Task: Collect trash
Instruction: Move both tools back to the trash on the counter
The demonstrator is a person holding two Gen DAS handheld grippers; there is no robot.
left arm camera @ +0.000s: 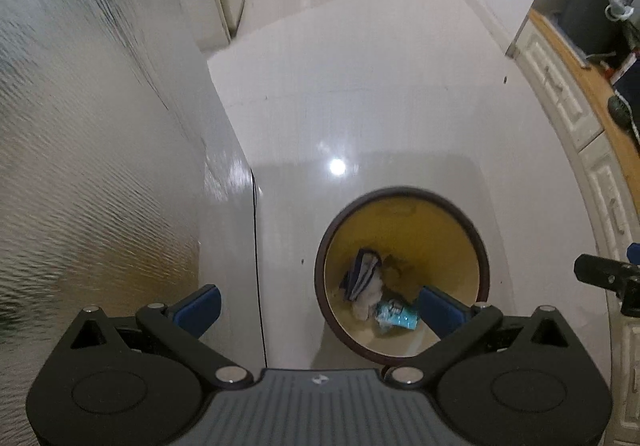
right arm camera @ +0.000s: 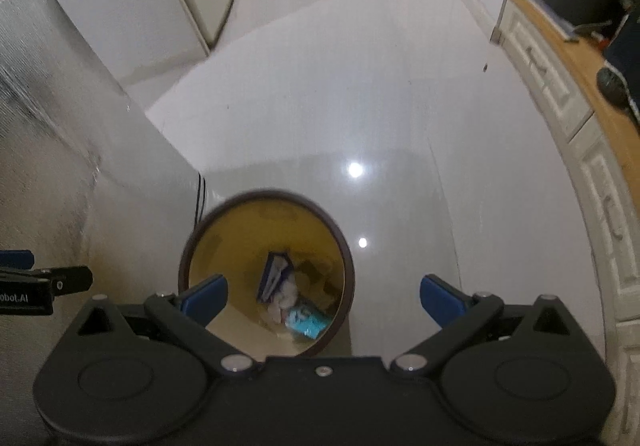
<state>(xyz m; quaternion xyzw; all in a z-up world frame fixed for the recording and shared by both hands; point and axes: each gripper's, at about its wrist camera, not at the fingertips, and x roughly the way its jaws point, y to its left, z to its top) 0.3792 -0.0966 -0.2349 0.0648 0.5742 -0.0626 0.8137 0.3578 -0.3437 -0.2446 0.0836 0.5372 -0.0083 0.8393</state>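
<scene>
Both tongs, left (left arm camera: 318, 304) and right (right arm camera: 324, 300), hang spread wide with nothing in them above the bin (right arm camera: 192, 242) on the floor. Trash (left arm camera: 374, 292) sits at its bottom: probably light, crumply wrappers and tissue, so I'd pinch a loose edge.

One bin (left arm camera: 402, 278) holds three pieces of trash: striped wrapper (left arm camera: 360, 272), white tissue (left arm camera: 366, 300), blue packet (left arm camera: 396, 316).

Glossy pale floor (left arm camera: 360, 86), showing bright ceiling-light reflections. A round waste bin (left arm camera: 402, 202) with dark rim and yellow interior stands upright on it, near the wall (left arm camera: 100, 126). A thin black cable (left arm camera: 258, 278) runs down along the wall's foot beside the bin.
</scene>
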